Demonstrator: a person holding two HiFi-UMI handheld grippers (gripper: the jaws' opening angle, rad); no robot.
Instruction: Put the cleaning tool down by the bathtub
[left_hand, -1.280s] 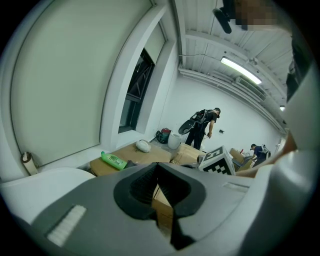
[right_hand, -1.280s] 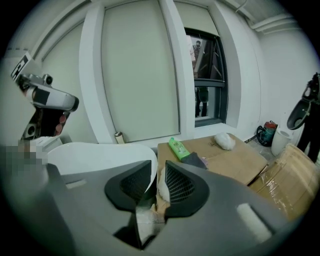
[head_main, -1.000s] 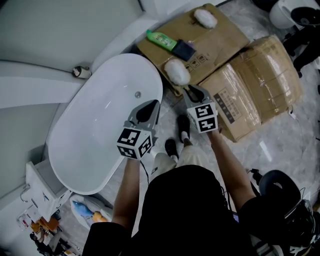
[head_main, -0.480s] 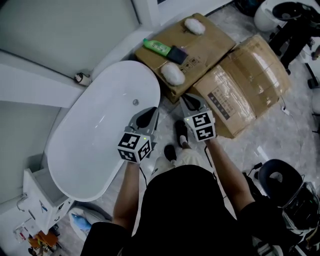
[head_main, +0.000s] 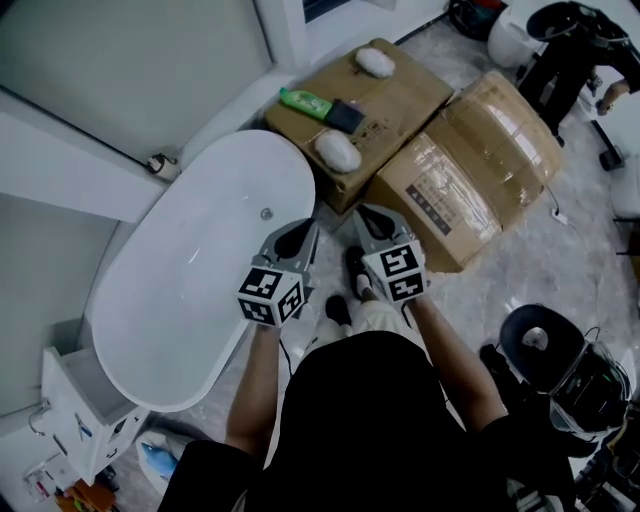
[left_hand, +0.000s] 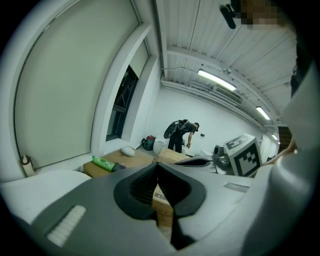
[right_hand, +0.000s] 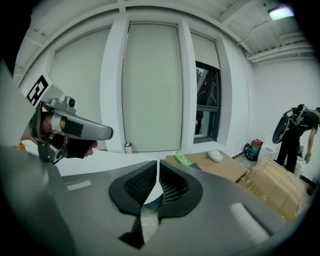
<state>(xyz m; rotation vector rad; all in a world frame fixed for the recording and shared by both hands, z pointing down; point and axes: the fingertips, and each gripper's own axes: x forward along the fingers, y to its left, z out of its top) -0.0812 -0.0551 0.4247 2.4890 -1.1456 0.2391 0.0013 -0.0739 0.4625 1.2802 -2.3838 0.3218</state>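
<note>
- bathtub (head_main: 190, 270): white and oval, taken as the landmark here.
- left gripper (head_main: 297, 233): over the bathtub's right rim, jaws fully together, empty.
- cleaning tool (head_main: 338, 151): white fluffy pad on the cardboard box (head_main: 410, 95), just right of the bathtub's far end. It looks already set down. Probably light, soft, squashy and not fragile. Best taken across the middle with a deep bite.
- right gripper (head_main: 370, 218): right of the bathtub, apart from the pad. Jaws have just been closing, a thin slit is left, nothing between them.

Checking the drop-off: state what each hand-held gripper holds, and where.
Nothing. Left hand-held gripper: shut, empty. Right hand-held gripper: jaws just closing, slim gap, nothing between.
</note>
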